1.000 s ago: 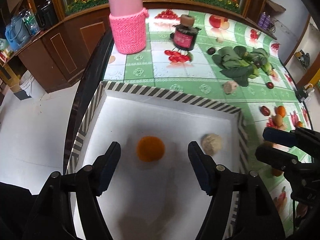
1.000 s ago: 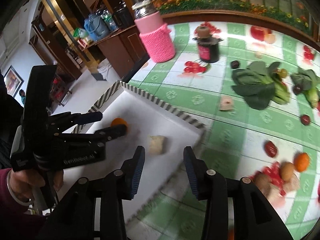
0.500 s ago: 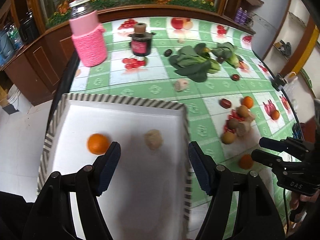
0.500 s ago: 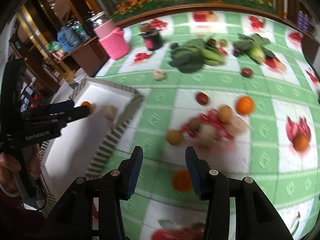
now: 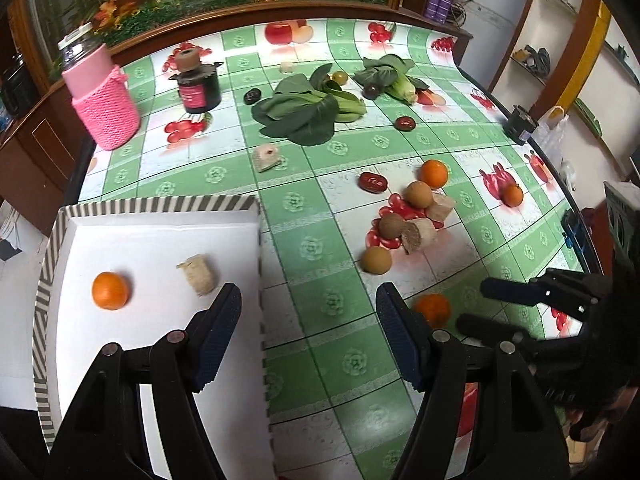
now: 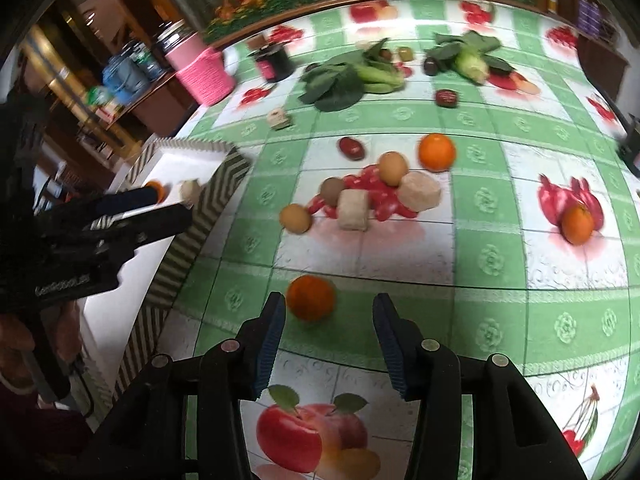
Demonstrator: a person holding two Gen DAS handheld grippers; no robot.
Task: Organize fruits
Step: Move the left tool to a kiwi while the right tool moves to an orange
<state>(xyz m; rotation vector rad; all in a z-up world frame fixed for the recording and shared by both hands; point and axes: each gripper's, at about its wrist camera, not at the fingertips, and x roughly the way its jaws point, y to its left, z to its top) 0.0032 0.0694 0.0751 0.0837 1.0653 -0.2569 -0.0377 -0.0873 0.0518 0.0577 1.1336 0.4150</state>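
A white tray with a striped rim (image 5: 160, 202) holds an orange (image 5: 110, 290) and a beige chunk (image 5: 199, 274); the tray also shows in the right wrist view (image 6: 224, 172). My left gripper (image 5: 308, 312) is open and empty, over the tray's right edge. My right gripper (image 6: 328, 316) is open and empty, just short of a loose orange (image 6: 311, 297), which also shows in the left wrist view (image 5: 432, 309). A cluster of brown fruits and beige chunks (image 6: 360, 192) lies mid-table, with two more oranges (image 6: 437, 151) (image 6: 577, 224).
A pink knitted jar (image 5: 102, 98), a dark jar (image 5: 197, 84), leafy greens (image 5: 308, 108), corn (image 5: 402, 88) and dark dates (image 5: 372, 181) sit farther back on the green fruit-print cloth. The table edge runs along the left and right.
Both grippers have swung right, away from the tray. The right gripper has come closer to the loose orange, which now lies just ahead of its fingers. Both stay open.
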